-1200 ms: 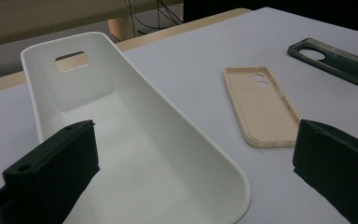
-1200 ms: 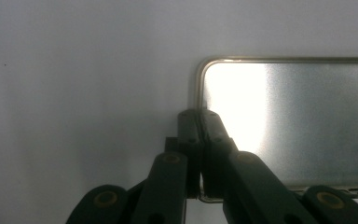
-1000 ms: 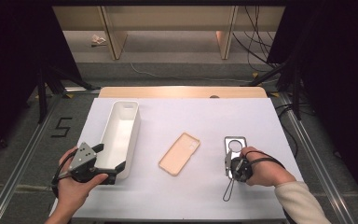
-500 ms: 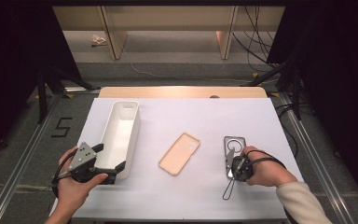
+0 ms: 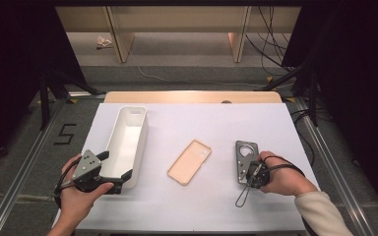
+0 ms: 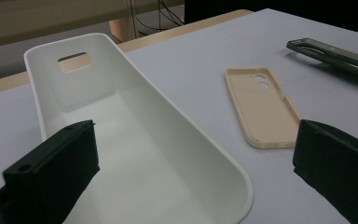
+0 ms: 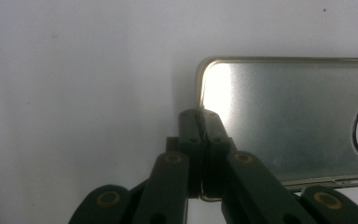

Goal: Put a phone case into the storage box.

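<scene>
While one white bin (image 5: 128, 142), one tan case (image 5: 189, 162) and one dark case (image 5: 243, 157) sit mid-frame, the left tongs (image 5: 115, 171) stand spread around the bin's near end; the right gripper view shows the right tongs (image 7: 199, 122) pressed together on the dark case's edge.

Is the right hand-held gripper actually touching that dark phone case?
Touching. In the right gripper view, the right hand-held gripper has its jaws shut on the near edge of the dark phone case.

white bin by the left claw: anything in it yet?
Empty. The left gripper view looks straight into the white bin and shows bare floor and walls; the beige phone case and dark phone case lie on the table outside it.
</scene>
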`<action>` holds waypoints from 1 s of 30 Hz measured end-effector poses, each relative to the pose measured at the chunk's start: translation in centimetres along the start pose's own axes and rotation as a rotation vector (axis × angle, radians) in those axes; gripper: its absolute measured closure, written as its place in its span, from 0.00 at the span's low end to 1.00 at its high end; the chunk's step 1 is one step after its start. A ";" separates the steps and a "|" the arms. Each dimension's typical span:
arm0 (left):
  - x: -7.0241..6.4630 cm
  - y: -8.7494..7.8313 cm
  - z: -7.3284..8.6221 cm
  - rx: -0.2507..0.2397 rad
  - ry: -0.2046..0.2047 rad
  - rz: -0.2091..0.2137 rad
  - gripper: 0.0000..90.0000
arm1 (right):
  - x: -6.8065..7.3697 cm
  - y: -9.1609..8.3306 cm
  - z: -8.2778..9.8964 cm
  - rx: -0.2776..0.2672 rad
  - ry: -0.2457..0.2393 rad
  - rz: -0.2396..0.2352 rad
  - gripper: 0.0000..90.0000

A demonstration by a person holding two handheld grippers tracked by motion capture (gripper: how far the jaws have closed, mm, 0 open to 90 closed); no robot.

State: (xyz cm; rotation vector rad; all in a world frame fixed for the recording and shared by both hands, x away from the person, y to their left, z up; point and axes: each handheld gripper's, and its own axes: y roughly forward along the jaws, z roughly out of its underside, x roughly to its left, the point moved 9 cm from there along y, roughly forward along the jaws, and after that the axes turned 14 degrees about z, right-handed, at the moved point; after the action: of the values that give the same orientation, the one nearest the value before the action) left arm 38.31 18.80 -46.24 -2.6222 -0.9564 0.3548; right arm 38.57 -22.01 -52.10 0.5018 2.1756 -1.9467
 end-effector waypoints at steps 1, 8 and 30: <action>0.0 0.0 0.0 0.000 0.000 0.000 0.00 | -0.1 -0.1 0.0 -0.003 0.002 0.002 1.00; 0.0 0.0 0.0 -0.001 0.000 0.000 0.00 | -0.3 -0.5 -0.1 -0.022 0.017 0.015 1.00; -0.1 0.5 -0.4 -0.001 0.012 0.009 0.00 | -0.9 -1.6 -0.8 -0.160 0.111 0.080 1.00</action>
State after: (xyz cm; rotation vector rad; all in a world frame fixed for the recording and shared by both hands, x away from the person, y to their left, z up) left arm 38.63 18.34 -46.08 -2.6275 -0.9419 0.3407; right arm 38.91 -21.51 -50.19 0.6731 2.3154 -1.7249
